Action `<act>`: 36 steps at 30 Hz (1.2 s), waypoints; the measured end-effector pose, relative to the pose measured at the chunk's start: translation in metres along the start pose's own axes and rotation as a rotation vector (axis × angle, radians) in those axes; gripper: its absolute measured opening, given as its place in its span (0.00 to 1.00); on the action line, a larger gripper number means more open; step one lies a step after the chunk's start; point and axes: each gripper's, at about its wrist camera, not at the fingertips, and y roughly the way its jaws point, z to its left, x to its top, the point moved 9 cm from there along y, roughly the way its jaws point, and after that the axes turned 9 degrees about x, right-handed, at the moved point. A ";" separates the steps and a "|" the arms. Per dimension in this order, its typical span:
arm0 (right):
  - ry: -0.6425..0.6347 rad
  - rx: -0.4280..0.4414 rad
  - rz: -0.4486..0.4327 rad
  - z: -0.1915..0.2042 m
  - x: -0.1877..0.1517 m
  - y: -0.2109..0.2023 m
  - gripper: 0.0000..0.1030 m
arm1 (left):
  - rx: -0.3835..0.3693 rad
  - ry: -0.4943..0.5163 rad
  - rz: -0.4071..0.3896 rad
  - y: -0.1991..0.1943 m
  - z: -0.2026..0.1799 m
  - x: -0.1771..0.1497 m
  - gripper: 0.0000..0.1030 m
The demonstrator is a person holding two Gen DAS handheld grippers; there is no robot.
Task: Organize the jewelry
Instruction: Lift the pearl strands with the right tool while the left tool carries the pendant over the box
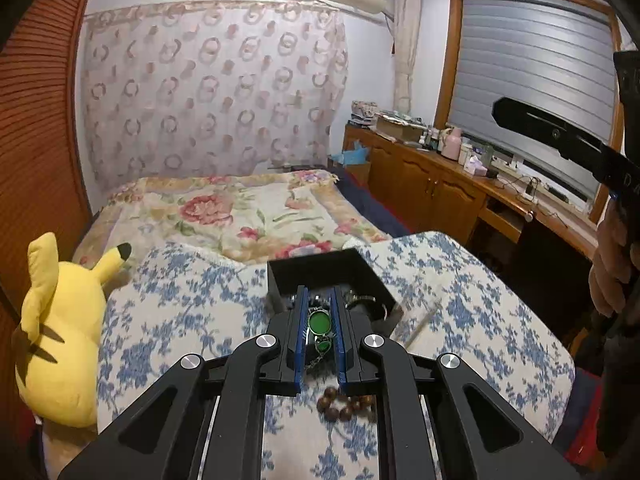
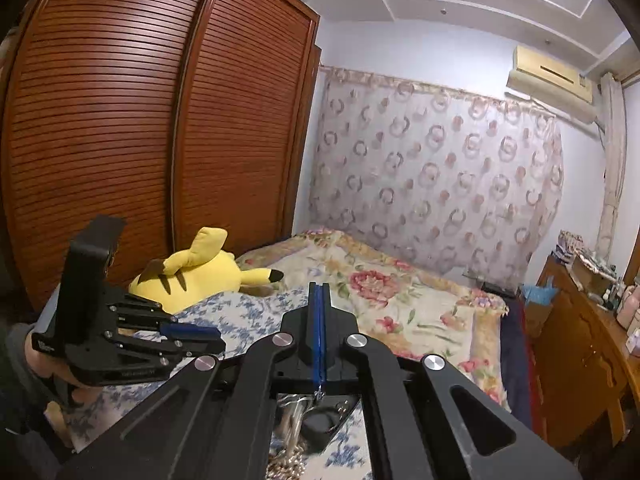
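Note:
My left gripper (image 1: 319, 294) is shut on a green-stone necklace (image 1: 319, 322), whose stones and chain hang between the blue pads, just over the near edge of a black jewelry box (image 1: 316, 268) on the blue-flowered quilt. A brown bead bracelet (image 1: 346, 402) lies on the quilt under the gripper. Other jewelry shows in the box (image 1: 360, 300). My right gripper (image 2: 319, 286) is shut, pads together, raised above the bed; a thin chain end (image 2: 319, 394) hangs at the base of its pads. Below it lie a silvery chain pile (image 2: 292, 420) and a black box (image 2: 324, 424). The left gripper also shows in the right wrist view (image 2: 200, 336).
A yellow plush toy (image 1: 60, 320) lies at the left of the bed by the wooden wardrobe (image 2: 140, 120). A floral blanket (image 1: 240, 208) covers the far bed. A cluttered wooden sideboard (image 1: 440, 172) stands to the right under the window.

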 end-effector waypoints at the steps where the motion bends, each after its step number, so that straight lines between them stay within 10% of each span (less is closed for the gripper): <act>1: 0.008 0.005 0.006 -0.003 0.000 0.004 0.00 | 0.000 0.002 -0.001 0.002 0.000 0.002 0.10; 11: 0.136 0.046 0.263 -0.012 -0.135 0.061 0.01 | -0.007 0.002 0.037 0.021 0.003 -0.011 0.10; 18: 0.223 0.092 0.402 -0.003 -0.213 0.090 0.24 | -0.016 0.009 0.053 0.028 0.001 -0.016 0.10; 29: 0.315 0.200 0.476 0.000 -0.236 0.119 0.27 | -0.025 0.007 0.072 0.038 -0.001 -0.019 0.10; 36: 0.305 0.231 0.454 0.003 -0.226 0.109 0.08 | -0.030 0.009 0.074 0.043 -0.004 -0.017 0.10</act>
